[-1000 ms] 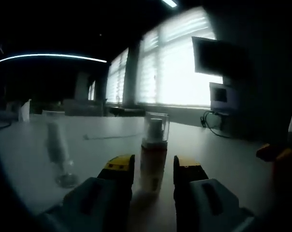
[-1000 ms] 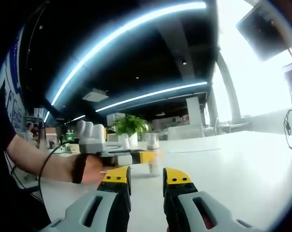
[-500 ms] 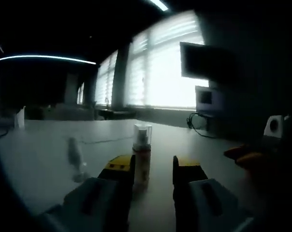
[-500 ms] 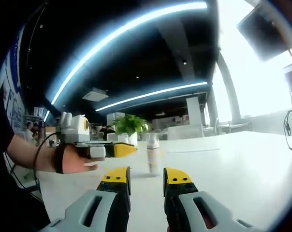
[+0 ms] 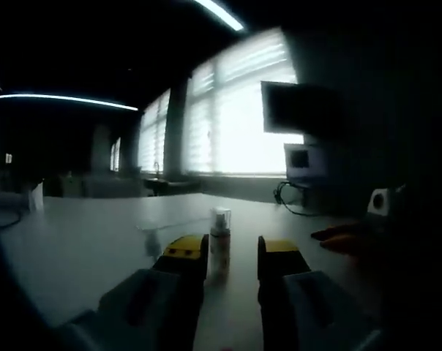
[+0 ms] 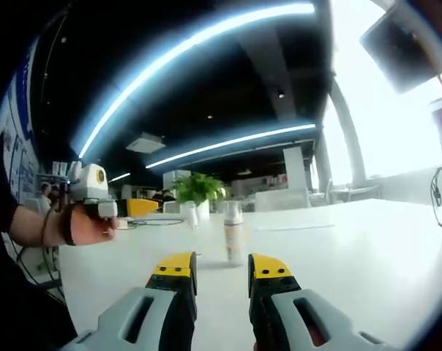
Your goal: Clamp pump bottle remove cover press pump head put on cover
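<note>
On the bench [image 6: 367, 241], the pump bottle [image 6: 233, 232] stands upright at 12 o'clock of the open right hand-held gripper [image 6: 222, 272]. The left hand-held gripper [image 5: 231, 252], at 9 o'clock, is also open.

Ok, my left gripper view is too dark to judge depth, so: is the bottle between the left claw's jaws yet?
Observer: No. In the right gripper view the left claw is held off to one side of the pump bottle, well apart from it.
Operator: Is the cover on?
Observer: Yes, a clear cover sits over the pump head, and the bottle stands upright on the table.
</note>
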The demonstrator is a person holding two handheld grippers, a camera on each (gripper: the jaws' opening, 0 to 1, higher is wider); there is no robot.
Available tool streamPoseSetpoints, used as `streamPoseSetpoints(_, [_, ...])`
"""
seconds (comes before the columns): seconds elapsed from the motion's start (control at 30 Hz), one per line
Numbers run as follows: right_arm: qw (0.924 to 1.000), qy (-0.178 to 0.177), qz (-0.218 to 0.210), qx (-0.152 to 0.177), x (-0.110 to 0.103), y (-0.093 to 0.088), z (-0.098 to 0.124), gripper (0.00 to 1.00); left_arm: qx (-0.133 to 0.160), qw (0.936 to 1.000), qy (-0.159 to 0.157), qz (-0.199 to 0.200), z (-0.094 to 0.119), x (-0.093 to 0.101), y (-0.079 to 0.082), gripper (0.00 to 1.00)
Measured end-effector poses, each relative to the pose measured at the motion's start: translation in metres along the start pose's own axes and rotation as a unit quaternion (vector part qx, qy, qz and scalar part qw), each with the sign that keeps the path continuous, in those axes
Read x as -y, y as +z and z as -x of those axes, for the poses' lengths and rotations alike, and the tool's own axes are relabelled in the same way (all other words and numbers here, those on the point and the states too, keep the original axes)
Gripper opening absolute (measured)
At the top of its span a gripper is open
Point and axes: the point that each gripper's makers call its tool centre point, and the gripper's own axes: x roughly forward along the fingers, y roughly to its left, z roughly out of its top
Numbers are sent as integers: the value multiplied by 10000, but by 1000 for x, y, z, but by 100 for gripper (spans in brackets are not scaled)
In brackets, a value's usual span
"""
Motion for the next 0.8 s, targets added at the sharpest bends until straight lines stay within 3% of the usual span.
streamPoseSetpoints(0.07, [10000, 15, 2, -12, 0, 0, 0, 23, 76, 9999, -33, -67, 9, 3, 2, 19])
streamPoseSetpoints(0.2, [9999, 100, 43, -54, -3, -2, 0, 24, 93, 9997, -148, -144, 22, 3, -2, 30])
streamPoseSetpoints(0.33, [9999, 123, 66, -80, -4, -3, -1, 24, 23, 9996, -73, -290, 38, -2, -8, 37])
streamPoseSetpoints(0.47, [9998, 173, 79, -116, -9, -4, -1, 23, -27, 9998, 190, -4, 51, -18, -14, 36])
streamPoseSetpoints(0.63, [9996, 231, 96, -142, -10, -5, -1, 23, -226, 9992, 326, -103, 69, -24, -31, 31])
streamPoseSetpoints(0.8, [9994, 283, 123, -149, -12, -6, -1, 23, -213, 9977, 601, -226, 86, -30, -43, 29])
